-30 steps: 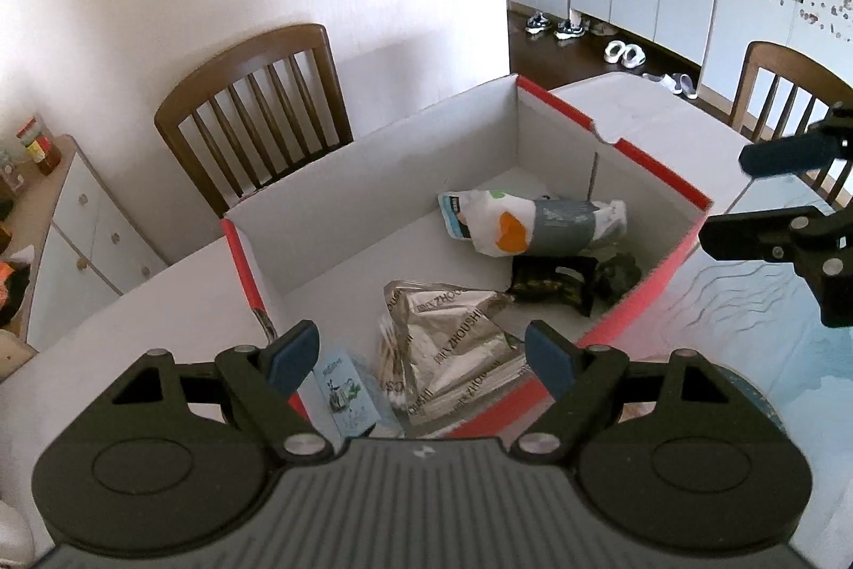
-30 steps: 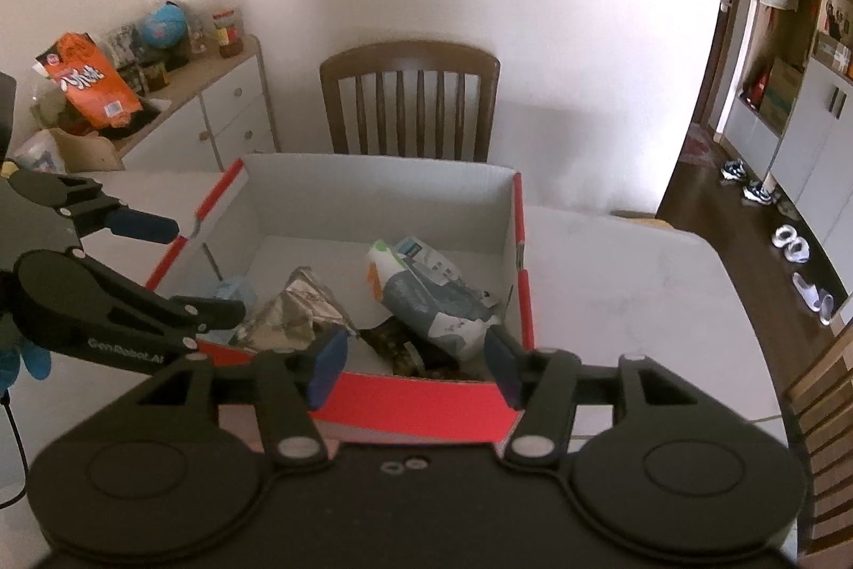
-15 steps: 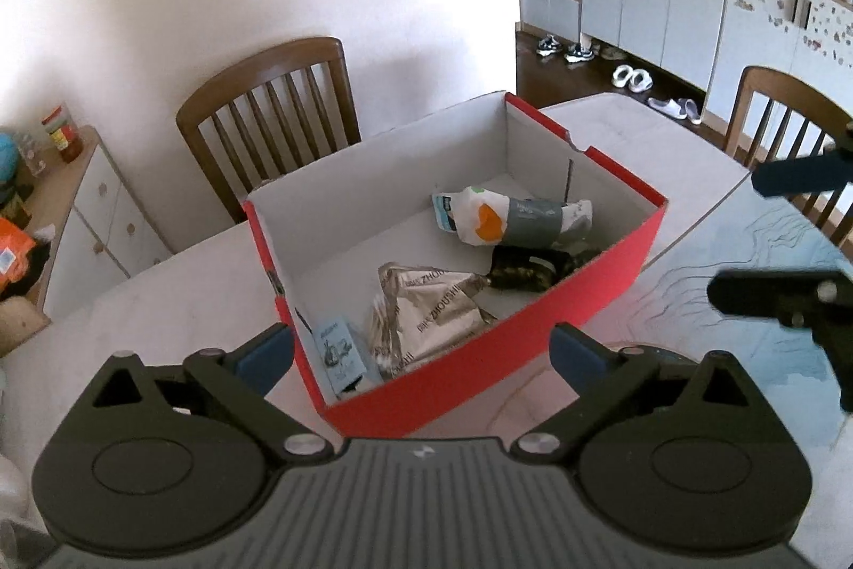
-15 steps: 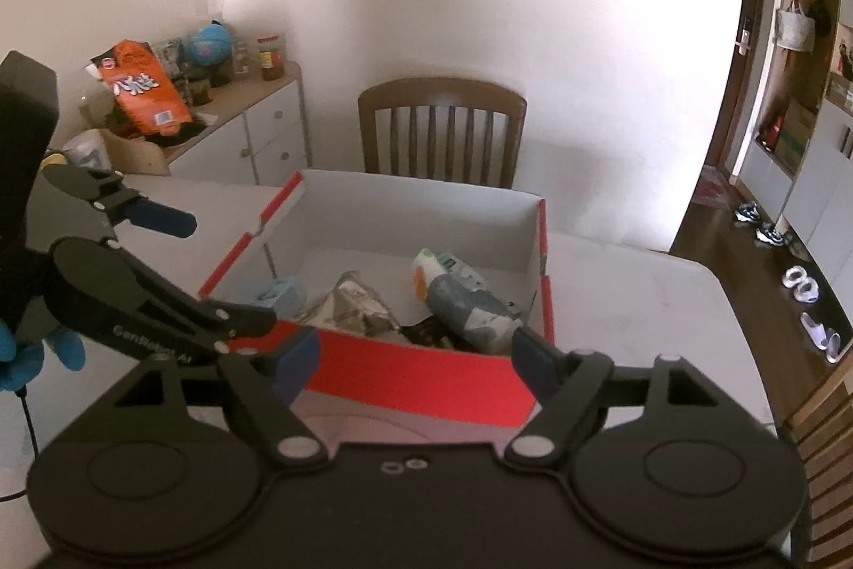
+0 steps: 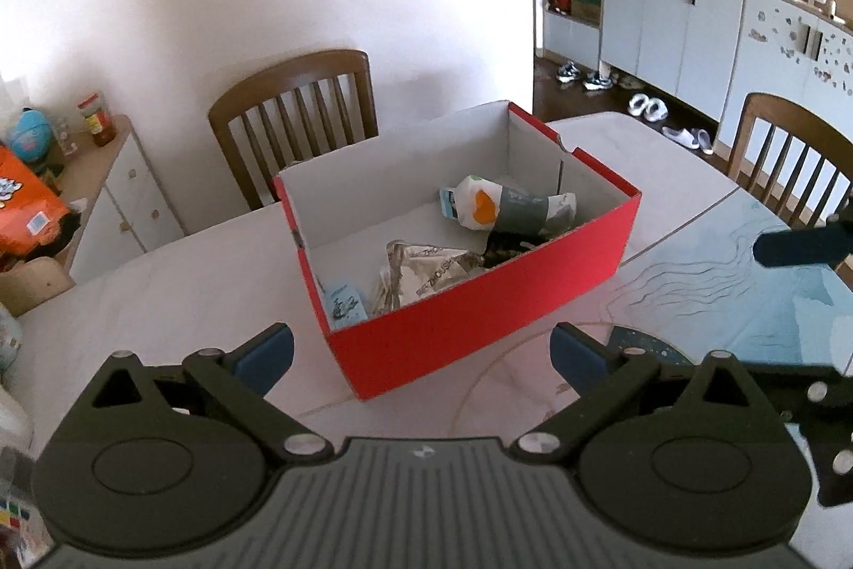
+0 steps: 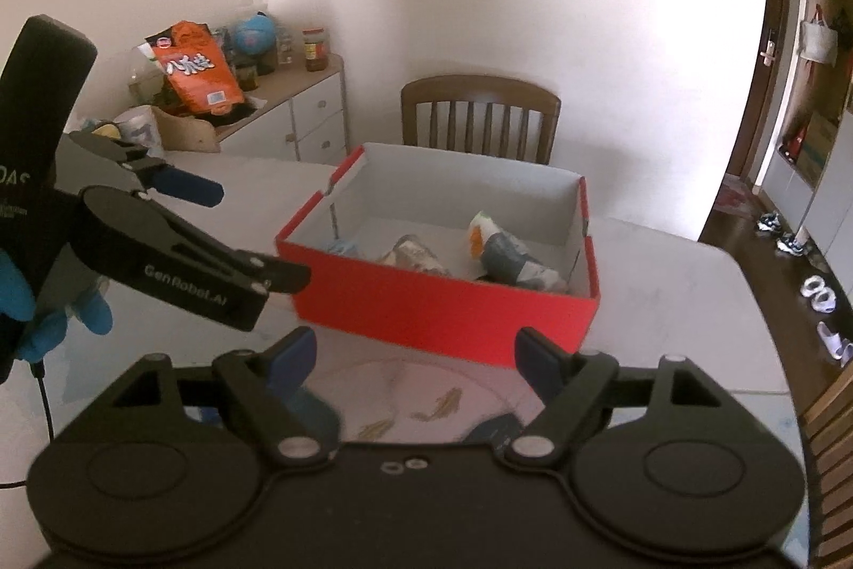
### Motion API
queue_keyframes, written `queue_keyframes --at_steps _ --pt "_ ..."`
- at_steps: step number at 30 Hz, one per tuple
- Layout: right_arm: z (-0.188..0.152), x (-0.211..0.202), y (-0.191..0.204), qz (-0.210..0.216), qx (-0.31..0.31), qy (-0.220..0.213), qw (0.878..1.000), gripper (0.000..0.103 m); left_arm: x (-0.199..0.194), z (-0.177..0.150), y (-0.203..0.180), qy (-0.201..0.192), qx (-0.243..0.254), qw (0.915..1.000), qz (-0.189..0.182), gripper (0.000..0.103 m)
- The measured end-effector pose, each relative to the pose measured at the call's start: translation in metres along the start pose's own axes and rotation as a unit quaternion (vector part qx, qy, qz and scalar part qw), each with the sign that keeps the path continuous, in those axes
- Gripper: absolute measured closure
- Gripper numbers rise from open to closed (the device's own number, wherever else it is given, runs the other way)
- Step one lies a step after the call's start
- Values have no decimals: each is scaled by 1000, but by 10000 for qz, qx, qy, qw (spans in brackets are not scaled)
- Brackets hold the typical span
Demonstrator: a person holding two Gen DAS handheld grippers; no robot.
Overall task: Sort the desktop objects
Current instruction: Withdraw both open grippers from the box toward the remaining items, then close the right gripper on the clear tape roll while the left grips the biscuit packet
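Red box (image 5: 480, 318) on table, silver packet (image 5: 426, 275), white pouch (image 5: 501, 209), small card (image 5: 345, 302) inside

I was in a home dining rm. Wooden slat-back chair (image 5: 298, 110) at 12 o'clock behind the table (image 5: 176, 281), white wall beyond. Sideboard (image 6: 298, 115) w/ snack bag (image 6: 197, 70), globe & jars at 10. Cupboards (image 5: 687, 30) at 2, shoes (image 5: 581, 75) and slippers on the floor below.

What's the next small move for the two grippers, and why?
Probably keep both clear of the red box: left gripper and right gripper have just opened, nothing between their jaws, and the packets lie inside.
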State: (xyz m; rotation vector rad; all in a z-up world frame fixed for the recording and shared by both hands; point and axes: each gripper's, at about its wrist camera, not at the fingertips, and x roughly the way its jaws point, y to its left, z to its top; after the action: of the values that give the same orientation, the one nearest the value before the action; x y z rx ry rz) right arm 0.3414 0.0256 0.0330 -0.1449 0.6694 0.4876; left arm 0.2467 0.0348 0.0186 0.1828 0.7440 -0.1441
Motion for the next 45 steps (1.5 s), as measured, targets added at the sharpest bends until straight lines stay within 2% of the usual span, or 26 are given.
queue_keyframes --at_steps 5,9,16,22,33,36,45 --pt "-10 -12 15 73 -118 -28 9999 23 -23 -16 0 -246 -116 9995 137 0" --pt "-22 -18 28 121 -203 38 9997 24 -29 -28 3 -344 -197 9992 92 0" --pt "-37 -11 55 77 -368 179 9991 24 -21 -54 14 -341 15 9994 -35 0" --pt "-52 7 74 115 -237 399 9989 27 -12 -76 22 -420 134 9990 -68 0" --pt "-78 37 94 1 -138 764 9970 29 22 -118 39 -269 53 9988 -412 1" --pt "-86 46 98 -43 -103 870 9961 34 30 -127 41 -222 57 9985 -490 1" --pt "-95 72 112 -191 -63 978 9950 39 46 -142 47 -171 99 9973 -711 1"
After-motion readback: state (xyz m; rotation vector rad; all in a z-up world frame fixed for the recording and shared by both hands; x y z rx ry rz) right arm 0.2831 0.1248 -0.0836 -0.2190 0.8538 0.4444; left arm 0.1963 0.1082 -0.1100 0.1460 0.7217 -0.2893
